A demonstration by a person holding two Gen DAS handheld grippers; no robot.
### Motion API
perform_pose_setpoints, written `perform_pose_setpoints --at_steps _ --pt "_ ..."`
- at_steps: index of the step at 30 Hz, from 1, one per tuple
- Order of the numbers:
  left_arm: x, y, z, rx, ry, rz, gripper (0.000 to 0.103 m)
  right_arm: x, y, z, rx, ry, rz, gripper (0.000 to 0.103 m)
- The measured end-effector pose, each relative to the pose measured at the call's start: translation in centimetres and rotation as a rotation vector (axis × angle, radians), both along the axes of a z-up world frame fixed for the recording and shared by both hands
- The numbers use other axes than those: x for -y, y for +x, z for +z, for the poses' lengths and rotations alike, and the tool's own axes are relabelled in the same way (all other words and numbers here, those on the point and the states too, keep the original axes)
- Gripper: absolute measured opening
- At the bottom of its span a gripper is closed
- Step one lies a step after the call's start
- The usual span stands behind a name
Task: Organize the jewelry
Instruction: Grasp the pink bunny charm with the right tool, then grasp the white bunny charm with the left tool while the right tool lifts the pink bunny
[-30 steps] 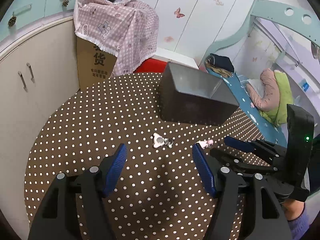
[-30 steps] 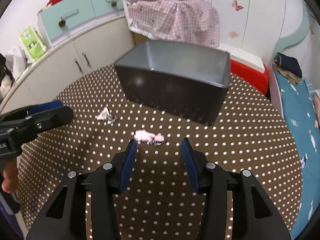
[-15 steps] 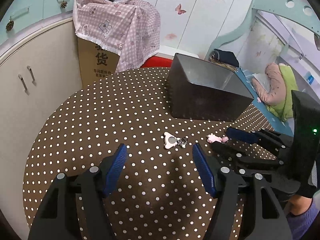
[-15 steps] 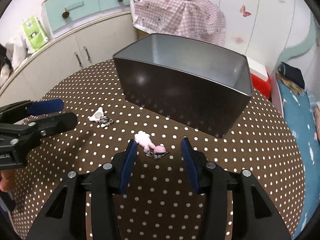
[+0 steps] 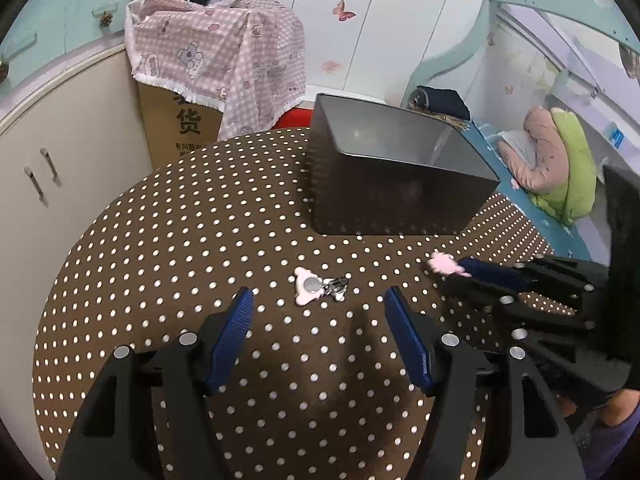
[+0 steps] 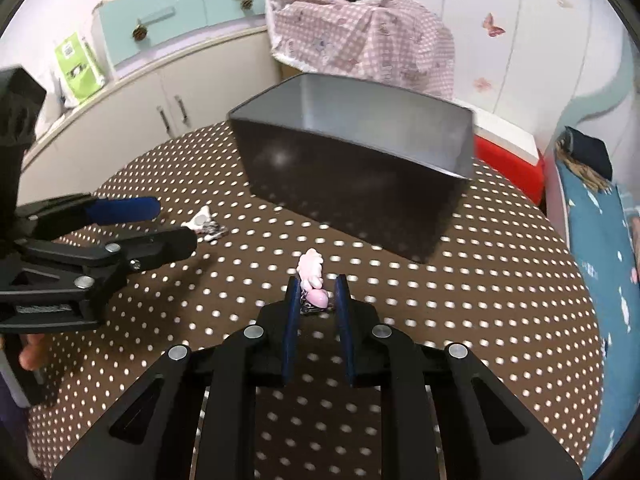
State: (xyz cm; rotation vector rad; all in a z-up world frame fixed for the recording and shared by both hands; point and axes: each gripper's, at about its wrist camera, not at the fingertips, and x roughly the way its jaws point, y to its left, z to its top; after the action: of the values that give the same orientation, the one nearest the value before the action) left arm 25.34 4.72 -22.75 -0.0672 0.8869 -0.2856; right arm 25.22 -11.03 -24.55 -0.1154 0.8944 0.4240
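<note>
My right gripper (image 6: 317, 286) is shut on a pink charm keychain (image 6: 312, 276) just above the dotted tablecloth; the charm's tip (image 5: 442, 263) pokes out past its blue pads in the left wrist view. My left gripper (image 5: 318, 300) is open and empty, just short of a pale pink charm with a metal clasp (image 5: 310, 288) lying on the cloth; that charm also shows in the right wrist view (image 6: 202, 222). A dark open box (image 5: 400, 196) stands behind both charms, also seen in the right wrist view (image 6: 352, 188).
The round table (image 5: 160, 240) has a brown white-dotted cloth. Behind it stand a cardboard box under a pink checked cloth (image 5: 216, 52), cream cabinets (image 5: 60, 152) at left, and a teal bed (image 6: 600, 220) at right.
My right gripper moved forward around the pink keychain and closed on it. My left gripper shifted so the pale charm now lies centred ahead of its open fingers.
</note>
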Motion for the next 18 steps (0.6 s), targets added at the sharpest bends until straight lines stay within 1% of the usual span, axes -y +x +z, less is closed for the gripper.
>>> perform_pose_setpoints --at_steps 5,11,12,13,14,16,17,18 --pt "0.7 0.8 -0.4 -0.013 0.025 0.01 0.065 1.8 0.2 0.2 0.0 0.026 -0.024 0.018" --pt "0.9 1.6 -1.0 -0.031 0.055 0.042 0.062 2.2 0.4 0.3 -0.002 0.045 -0.024 0.018" --pt "1.0 1.7 -1.0 -0.024 0.062 0.047 0.06 2.2 0.5 0.3 0.0 0.047 -0.026 0.018" --pt "1.1 1.8 -1.0 -0.021 0.08 0.049 0.053 2.3 0.5 0.3 -0.001 0.05 -0.027 0.018" --pt "1.4 1.8 -1.0 -0.017 0.114 0.045 0.048 2.4 0.6 0.3 -0.003 0.055 -0.028 0.018" --pt "1.9 1.7 -1.1 -0.009 0.156 0.037 0.044 2.4 0.7 0.4 -0.001 0.057 -0.03 0.018" --pt "2.1 1.6 -1.1 -0.006 0.187 0.04 0.039 2.4 0.7 0.5 -0.002 0.059 -0.029 0.018" --pt "2.2 1.5 -1.1 -0.002 0.198 0.036 0.035 2.4 0.7 0.5 -0.001 0.06 -0.029 0.018"
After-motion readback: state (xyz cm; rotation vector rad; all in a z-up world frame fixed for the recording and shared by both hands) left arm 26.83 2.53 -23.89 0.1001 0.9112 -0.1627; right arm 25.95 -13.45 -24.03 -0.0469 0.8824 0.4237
